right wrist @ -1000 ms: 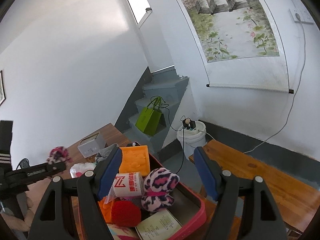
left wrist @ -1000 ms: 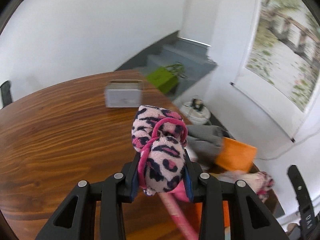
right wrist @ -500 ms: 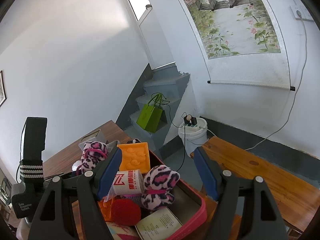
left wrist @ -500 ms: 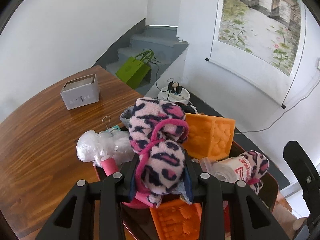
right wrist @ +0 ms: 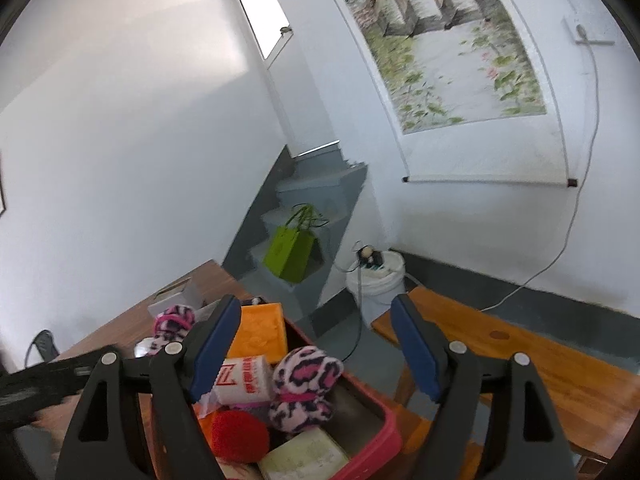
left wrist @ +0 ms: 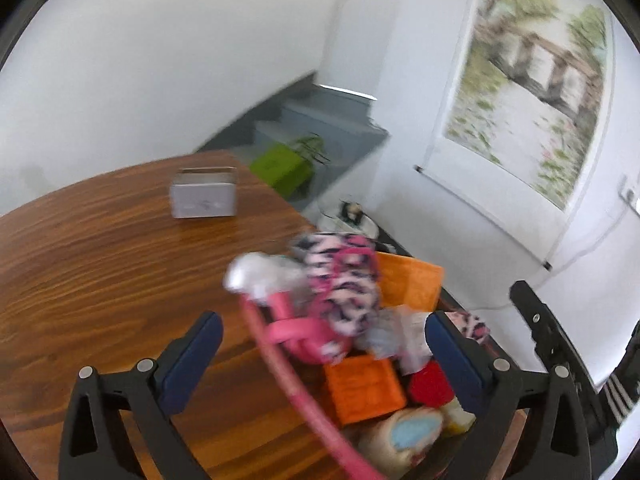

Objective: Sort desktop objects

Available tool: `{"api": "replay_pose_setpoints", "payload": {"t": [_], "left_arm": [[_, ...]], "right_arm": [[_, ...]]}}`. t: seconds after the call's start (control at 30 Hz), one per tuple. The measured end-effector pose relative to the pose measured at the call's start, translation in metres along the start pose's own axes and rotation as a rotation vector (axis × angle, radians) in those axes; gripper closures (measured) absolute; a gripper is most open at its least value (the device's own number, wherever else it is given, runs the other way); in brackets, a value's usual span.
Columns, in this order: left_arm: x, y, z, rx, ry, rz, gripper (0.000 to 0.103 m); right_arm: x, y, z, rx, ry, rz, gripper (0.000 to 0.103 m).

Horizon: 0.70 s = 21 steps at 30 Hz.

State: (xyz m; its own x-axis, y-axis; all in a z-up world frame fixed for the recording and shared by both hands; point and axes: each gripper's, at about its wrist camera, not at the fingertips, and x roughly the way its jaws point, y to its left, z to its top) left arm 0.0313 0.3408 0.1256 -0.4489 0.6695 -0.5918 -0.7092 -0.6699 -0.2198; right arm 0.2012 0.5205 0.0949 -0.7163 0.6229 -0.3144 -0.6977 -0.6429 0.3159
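Opened the left gripper [left wrist: 322, 354], fingers spread wide after clamping the pink leopard plush bow [left wrist: 338, 276] half a second earlier. Dropped that bow onto the heap in the pink bin [left wrist: 280, 364] just ahead of the fingertips. Pulled back and swung left, bringing more wooden table [left wrist: 100, 264] into view.

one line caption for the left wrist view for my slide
Open left gripper above a pink-rimmed bin crammed with toys, a leopard-print plush on top.
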Motion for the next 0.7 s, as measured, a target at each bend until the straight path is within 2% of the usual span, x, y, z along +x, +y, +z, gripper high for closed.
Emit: {"api": "replay_pose_setpoints", "payload": {"t": [0.07,0.17,0.27,0.33,0.53,0.7], "left_arm": [[-0.008,0.011,-0.005,-0.028,0.003,0.036,0.001],[-0.022,0.022,-0.020,-0.050,0.015,0.102,0.001],[-0.032,0.020,-0.036,-0.001,0.025,0.141,0.001],[-0.036,0.014,-0.046,0.045,0.032,0.166,0.001],[-0.036,-0.023,-0.068,0.174,0.060,0.148,0.001],[-0.034,-0.053,-0.072,0.233,0.059,0.151,0.001]], "right_arm": [[0.003,0.000,-0.001,-0.004,0.012,-0.013,0.021],[0.014,0.002,-0.005,-0.029,0.085,0.002,0.020],[0.015,0.004,-0.012,-0.067,0.166,0.052,0.020],[0.004,0.003,-0.015,-0.096,0.182,0.073,0.020],[-0.044,-0.006,-0.023,-0.286,0.262,0.150,0.019],[-0.062,-0.009,-0.042,-0.450,0.320,0.152,0.019]]}}
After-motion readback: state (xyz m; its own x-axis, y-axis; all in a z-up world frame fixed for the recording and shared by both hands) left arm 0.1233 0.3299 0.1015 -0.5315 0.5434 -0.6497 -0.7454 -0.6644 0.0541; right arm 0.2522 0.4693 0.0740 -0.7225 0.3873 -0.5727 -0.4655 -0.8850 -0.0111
